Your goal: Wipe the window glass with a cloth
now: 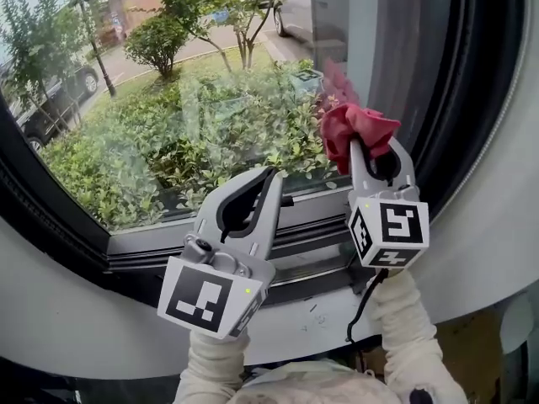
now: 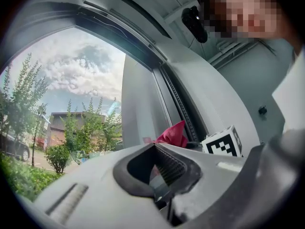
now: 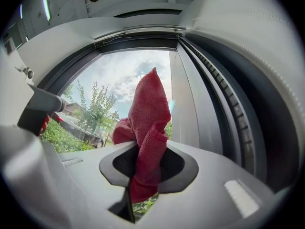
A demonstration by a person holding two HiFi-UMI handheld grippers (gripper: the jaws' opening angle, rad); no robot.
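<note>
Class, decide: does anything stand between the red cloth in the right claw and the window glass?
Nothing visible does. The red cloth, clamped in the right claw, sits close to the window glass; the left claw is shut, lower and aside.

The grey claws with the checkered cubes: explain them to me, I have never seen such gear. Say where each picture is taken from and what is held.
There is no robot here: a person holds a two-jaw gripper in each hand. The head view comes from a camera on the person's head, looking down at both. The patterned cubes are parts of the grippers. The other two pictures come from a camera riding on each gripper, looking along its jaws. The left gripper has its jaws together on nothing. The right gripper is clamped on a red cloth, held up near the right edge of the window glass, above the window frame. Shrubs grow outside.
</note>
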